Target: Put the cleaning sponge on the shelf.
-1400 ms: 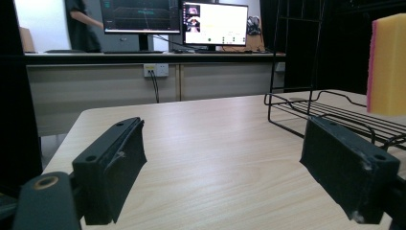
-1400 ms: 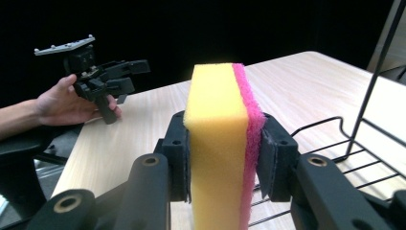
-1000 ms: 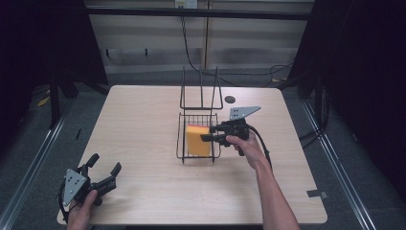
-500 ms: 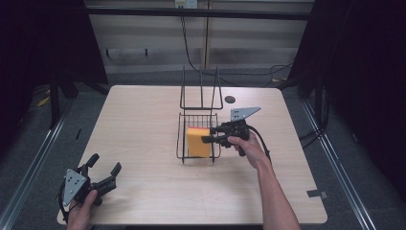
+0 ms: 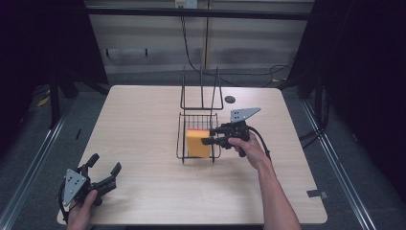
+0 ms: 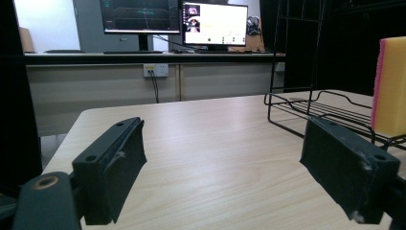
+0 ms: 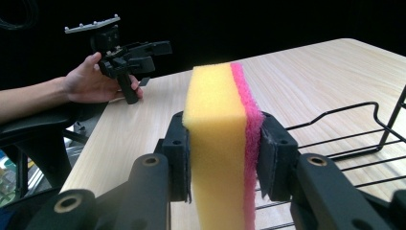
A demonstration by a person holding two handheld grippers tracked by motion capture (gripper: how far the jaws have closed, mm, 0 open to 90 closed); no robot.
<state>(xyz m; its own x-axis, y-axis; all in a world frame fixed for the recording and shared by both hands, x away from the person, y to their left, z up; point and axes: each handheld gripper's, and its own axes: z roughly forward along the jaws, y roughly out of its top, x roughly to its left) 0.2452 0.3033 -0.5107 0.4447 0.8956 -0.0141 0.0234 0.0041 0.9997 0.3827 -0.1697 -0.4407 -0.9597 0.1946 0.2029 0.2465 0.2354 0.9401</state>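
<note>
Two-tone sponge (image 7: pixel 222 143), thick yellow foam with a thin pink scrubby side, is pinched upright in the right gripper (image 5: pixel 216 136) over the wire basket (image 5: pixel 181 142); left gripper (image 5: pixel 98 178) gapes, holding nothing.

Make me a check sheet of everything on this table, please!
Surface: light wooden table, bare around the rack.
Job's things: yellow sponge with a pink scrub side, held upright over the black wire rack.
Clutter: small dark round spot by the far edge.
Grippers: right gripper shut on the sponge; left gripper open, at the near left corner.
Cables: black cable trailing from the right gripper.
Surroundings: monitors on a desk, dark floor.
</note>
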